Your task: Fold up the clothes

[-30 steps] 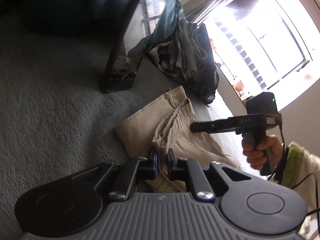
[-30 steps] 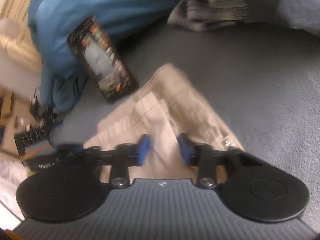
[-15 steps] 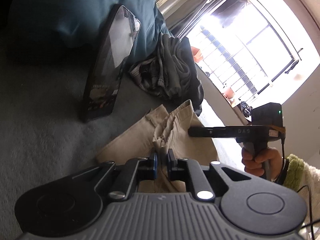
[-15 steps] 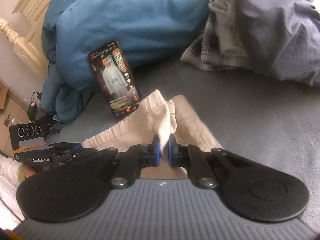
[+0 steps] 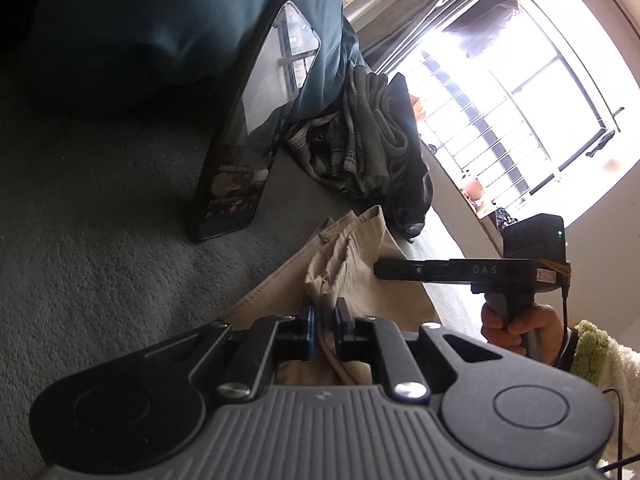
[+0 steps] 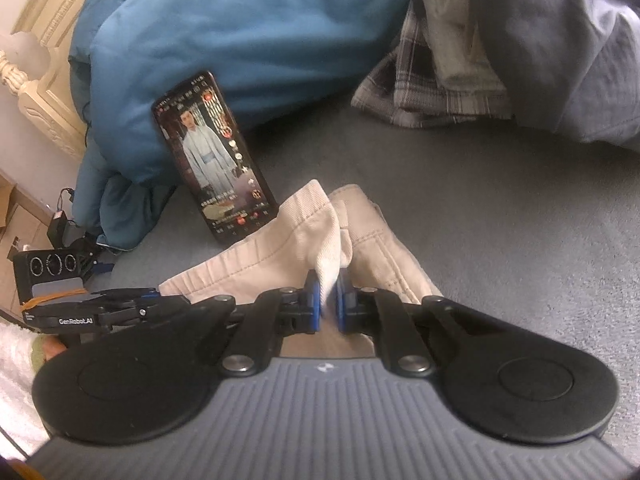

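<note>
Both grippers pinched the beige trousers (image 6: pixel 280 248) on the grey bed (image 6: pixel 500 220): the left gripper (image 5: pixel 323 320) and right gripper (image 6: pixel 328 300) each had jaws pressed on a fold. Beyond, a phone (image 6: pixel 214 156) leaned on blue bedding (image 6: pixel 248 28). Only the left view showed the window (image 5: pixel 520 92); only the right showed the headboard (image 6: pixel 44 96).

From the right gripper (image 6: pixel 329 300), open grey bedding (image 6: pixel 500 216) runs from 1 to 4 o'clock. At 11 o'clock a propped phone (image 6: pixel 214 160) leans on a blue duvet (image 6: pixel 240 28), just beyond the beige trousers (image 6: pixel 280 252). A clothes pile (image 6: pixel 500 52) blocks 1 o'clock (farther back).
</note>
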The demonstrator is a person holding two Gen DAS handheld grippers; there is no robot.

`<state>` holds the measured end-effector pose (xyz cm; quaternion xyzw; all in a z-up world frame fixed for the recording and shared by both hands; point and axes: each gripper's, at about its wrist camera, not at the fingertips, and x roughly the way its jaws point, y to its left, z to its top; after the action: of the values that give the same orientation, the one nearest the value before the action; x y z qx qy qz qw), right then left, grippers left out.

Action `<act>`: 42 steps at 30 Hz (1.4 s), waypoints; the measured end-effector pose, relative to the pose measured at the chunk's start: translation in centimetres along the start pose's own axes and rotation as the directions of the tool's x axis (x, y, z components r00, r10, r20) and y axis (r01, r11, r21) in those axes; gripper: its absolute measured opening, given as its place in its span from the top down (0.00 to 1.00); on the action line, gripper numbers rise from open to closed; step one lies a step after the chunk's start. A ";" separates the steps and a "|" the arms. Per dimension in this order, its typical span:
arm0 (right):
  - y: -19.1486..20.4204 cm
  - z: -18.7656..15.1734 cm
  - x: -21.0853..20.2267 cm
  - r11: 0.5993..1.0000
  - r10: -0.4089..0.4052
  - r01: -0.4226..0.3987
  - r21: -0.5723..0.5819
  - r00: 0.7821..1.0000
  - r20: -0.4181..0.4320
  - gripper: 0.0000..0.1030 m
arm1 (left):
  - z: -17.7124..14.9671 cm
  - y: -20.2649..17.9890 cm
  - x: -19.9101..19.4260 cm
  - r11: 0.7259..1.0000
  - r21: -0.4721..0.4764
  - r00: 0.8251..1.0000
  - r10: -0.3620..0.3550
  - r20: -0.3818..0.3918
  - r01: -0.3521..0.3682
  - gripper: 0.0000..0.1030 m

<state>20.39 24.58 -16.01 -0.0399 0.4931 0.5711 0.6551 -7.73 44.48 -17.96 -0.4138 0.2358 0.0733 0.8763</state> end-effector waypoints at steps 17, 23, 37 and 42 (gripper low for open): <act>-0.8 -0.7 0.1 0.988 -0.039 0.024 0.155 0.995 0.093 0.79 | -0.5 0.1 -0.6 0.999 0.020 0.999 0.042 -0.002 -0.042 0.90; -2.2 -0.2 -3.2 0.951 -0.127 0.050 0.306 0.964 0.236 0.72 | -0.5 -0.1 -0.9 0.998 0.020 0.999 0.052 -0.006 -0.052 0.87; -1.5 -11.3 -27.2 0.831 -0.492 0.223 0.510 0.722 0.487 0.71 | -0.2 -4.4 -4.9 0.974 0.194 0.991 0.100 0.088 -0.115 0.62; -0.1 -19.7 -30.6 0.753 -0.600 0.306 0.582 0.683 0.418 0.71 | -0.6 -9.7 -1.1 0.935 0.349 0.998 0.059 0.008 -0.058 0.67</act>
<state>12.90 -9.29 -4.92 0.1704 0.3635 0.2315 0.8861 -5.79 37.83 -11.10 -0.2448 0.2583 0.0559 0.9329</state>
